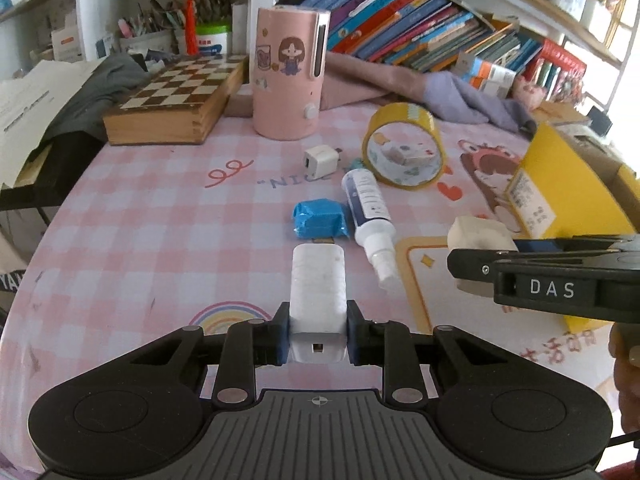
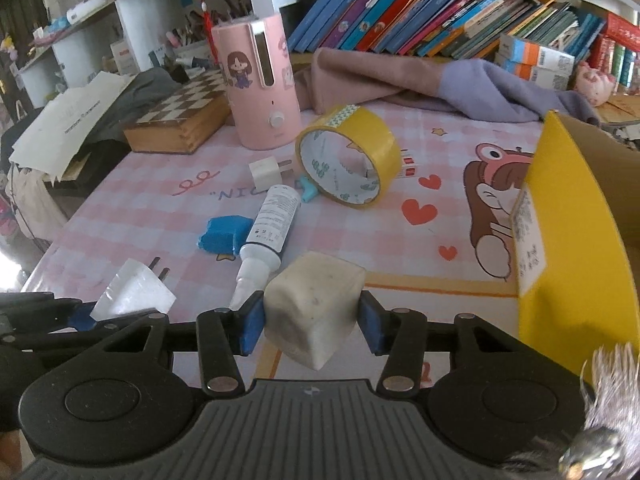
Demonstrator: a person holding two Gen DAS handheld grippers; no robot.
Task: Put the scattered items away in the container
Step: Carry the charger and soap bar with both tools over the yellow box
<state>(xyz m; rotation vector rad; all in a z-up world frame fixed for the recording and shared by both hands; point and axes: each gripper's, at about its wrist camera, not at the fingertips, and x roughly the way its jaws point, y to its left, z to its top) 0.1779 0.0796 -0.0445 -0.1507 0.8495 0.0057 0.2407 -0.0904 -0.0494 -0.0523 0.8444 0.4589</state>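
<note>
White charger, beige eraser block, both clamped.

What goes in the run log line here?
left tool: shut on white charger | right tool: gripping beige block | yellow box: nearby

A: Position of tape roll?
B: On the table, right of small charger; spray bottle in front of both.
A: Packet?
B: Left of bottle. Box at far right; chessboard back left.
</note>
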